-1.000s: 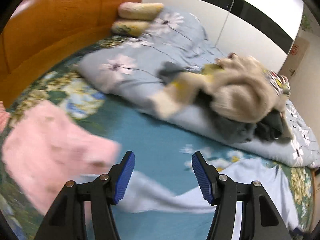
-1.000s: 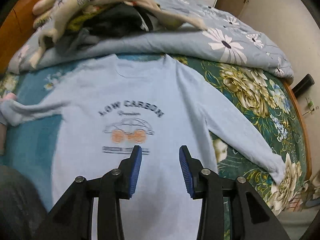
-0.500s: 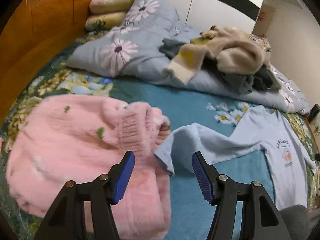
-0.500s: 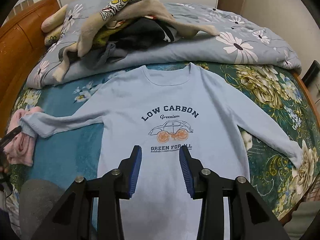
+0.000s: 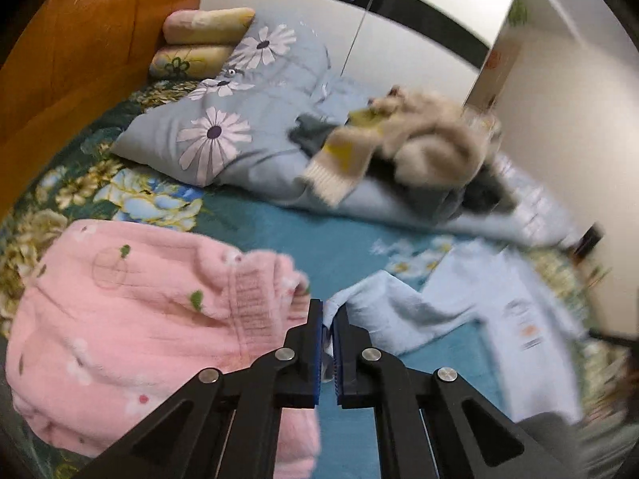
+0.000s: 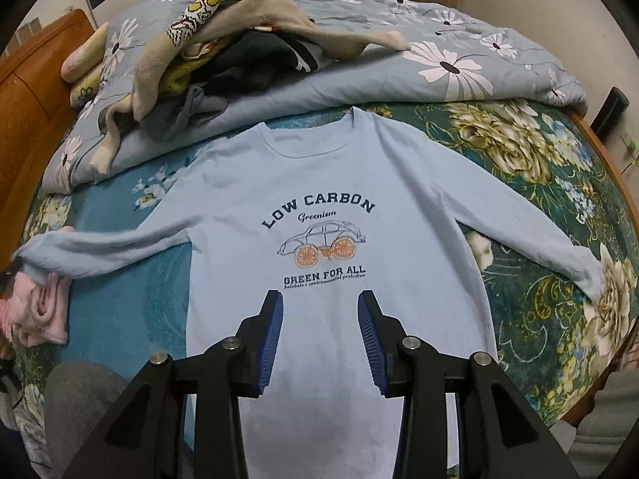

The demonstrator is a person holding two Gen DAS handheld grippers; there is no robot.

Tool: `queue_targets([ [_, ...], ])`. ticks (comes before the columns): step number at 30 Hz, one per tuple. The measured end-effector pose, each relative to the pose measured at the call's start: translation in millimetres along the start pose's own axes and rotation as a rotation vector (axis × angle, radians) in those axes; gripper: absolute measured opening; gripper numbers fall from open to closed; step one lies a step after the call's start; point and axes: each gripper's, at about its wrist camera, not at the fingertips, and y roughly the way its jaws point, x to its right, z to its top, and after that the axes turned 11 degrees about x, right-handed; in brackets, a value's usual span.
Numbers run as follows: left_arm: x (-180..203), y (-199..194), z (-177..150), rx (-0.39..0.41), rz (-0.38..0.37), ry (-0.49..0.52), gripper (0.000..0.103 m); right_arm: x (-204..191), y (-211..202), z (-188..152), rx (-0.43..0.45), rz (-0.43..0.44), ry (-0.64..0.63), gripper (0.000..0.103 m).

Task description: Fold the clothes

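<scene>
Counted on the bed: one light-blue sweatshirt (image 6: 339, 183), one pink fleece garment (image 5: 131, 315), one heap of unfolded clothes (image 6: 223, 52), one floral duvet (image 6: 459, 64), two pillows (image 5: 199, 40), two grippers (image 6: 320, 339).

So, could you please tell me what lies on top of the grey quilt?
A heap of clothes lies on the quilt: beige, dark and patterned pieces. Those underneath are covered.
</scene>
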Motion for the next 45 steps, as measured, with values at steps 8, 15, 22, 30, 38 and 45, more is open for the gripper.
queue_targets([
  [8,-22.2,19.7,12.7,-0.326,0.006,-0.08,0.005,1.6,18.9,-1.7,-0.032,0.024,-0.007,0.04],
  [15,34.4,33.5,55.7,-0.443,-0.349,-0.247,0.005,8.4,37.8,-5.9,-0.05,0.052,-0.015,0.04],
  [22,181.3,105.8,92.3,-0.429,-0.675,-0.301,0.005,37.5,61.8,-7.7,-0.078,0.053,0.05,0.04],
  [30,353.7,246.2,30.1,-0.542,-0.753,-0.246,0.005,96.0,75.3,-6.1,-0.093,0.007,0.143,0.04],
  [38,409.3,332.5,-76.5,-0.739,-0.525,-0.17,0.053,138.7,96.4,-12.6,-0.125,-0.014,0.238,0.04],
  [45,313.5,255.5,-38.8,-0.433,-0.302,-0.164,0.061,127.3,122.3,11.9,-0.083,0.057,0.252,0.04],
])
